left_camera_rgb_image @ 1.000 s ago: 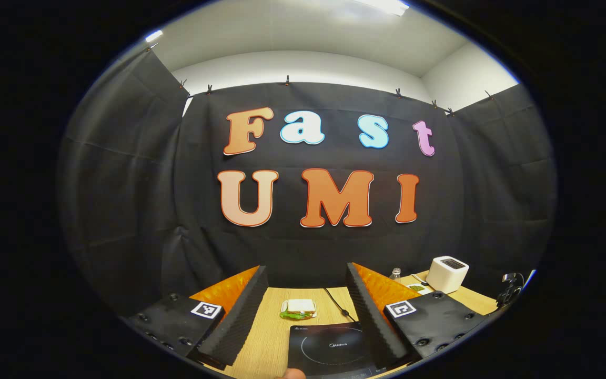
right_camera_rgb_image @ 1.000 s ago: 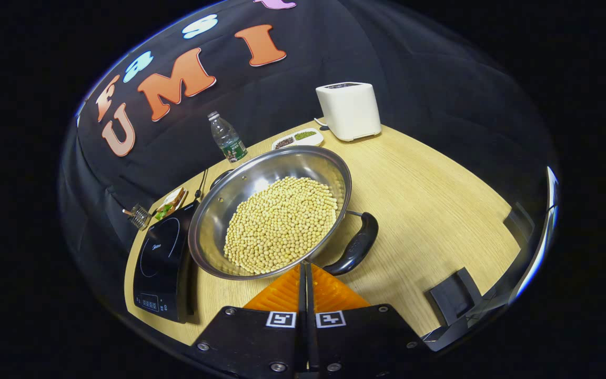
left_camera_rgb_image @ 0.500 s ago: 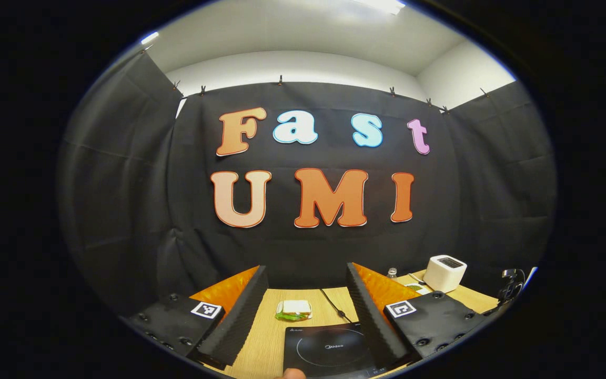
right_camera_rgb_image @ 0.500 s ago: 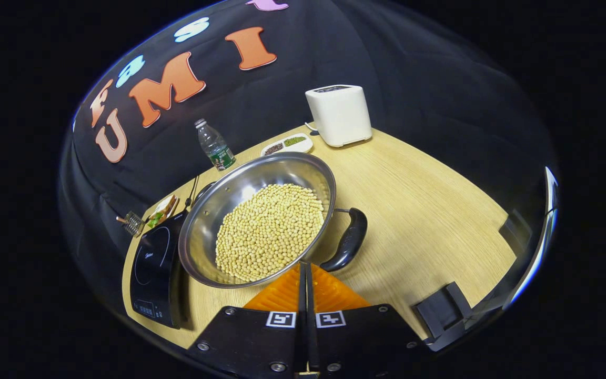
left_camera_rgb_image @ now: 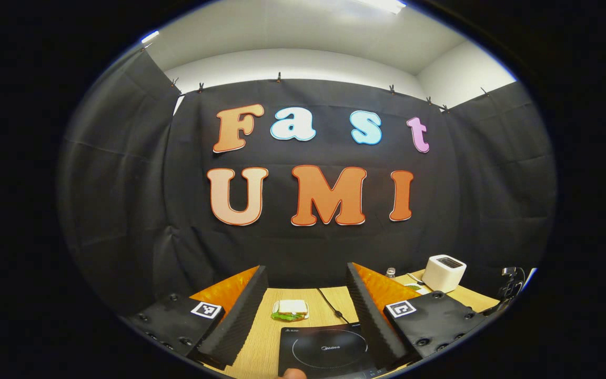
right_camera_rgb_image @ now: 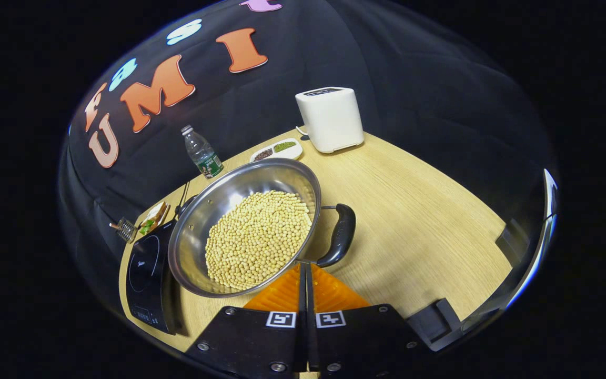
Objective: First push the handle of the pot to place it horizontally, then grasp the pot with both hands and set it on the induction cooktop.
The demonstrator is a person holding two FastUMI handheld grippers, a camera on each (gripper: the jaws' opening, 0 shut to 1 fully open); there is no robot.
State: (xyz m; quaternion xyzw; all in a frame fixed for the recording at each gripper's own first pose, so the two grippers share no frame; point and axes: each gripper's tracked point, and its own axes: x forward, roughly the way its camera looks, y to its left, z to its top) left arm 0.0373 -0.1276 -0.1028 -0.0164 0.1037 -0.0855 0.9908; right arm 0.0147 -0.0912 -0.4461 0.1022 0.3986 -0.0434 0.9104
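Half the induction cooktop (left_camera_rgb_image: 329,351) (near edge) behind left gripper (left_camera_rgb_image: 307,310).

We saw that each set of tongs, the left tongs (left_camera_rgb_image: 307,273) and the right tongs (right_camera_rgb_image: 305,268), sat on flat dark plates studded with round screws. Every plate bore a small square black-and-white marker. The inner faces were ribbed.

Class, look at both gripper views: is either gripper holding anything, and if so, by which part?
Nothing is held. The left gripper is open above the induction cooktop; the right gripper is shut with nothing between its fingers, its tips at the pot rim.
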